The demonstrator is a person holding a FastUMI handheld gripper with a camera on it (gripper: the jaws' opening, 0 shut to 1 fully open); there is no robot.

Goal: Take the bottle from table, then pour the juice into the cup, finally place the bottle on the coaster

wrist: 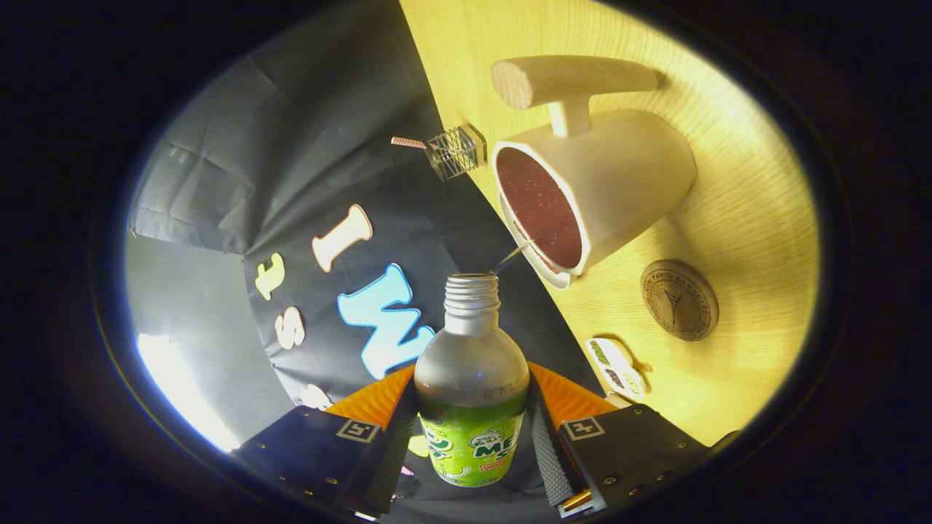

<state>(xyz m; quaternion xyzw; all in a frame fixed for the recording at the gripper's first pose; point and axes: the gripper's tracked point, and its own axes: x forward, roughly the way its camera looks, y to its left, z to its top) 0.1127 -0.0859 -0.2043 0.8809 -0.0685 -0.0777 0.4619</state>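
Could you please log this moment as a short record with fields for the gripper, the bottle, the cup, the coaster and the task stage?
gripper: gripper shut on the bottle, one finger pressing each side
bottle: bottle open, no cap, tilted, its mouth toward the cup
stream: thin stream running from the bottle's mouth into the cup
cup: cup with a wooden handle, on the table, holding dark liquid
coaster: coaster round, bare, on the table beside the cup
stage: pouring under way; bottle not yet placed on the coaster

The bottle (471, 378) base is hidden between the gripper (472, 444) fingers, both pressing on it. Cup (593, 193) near rim covers part of a saucer-like edge; coaster (679, 300) engraving is illegible.
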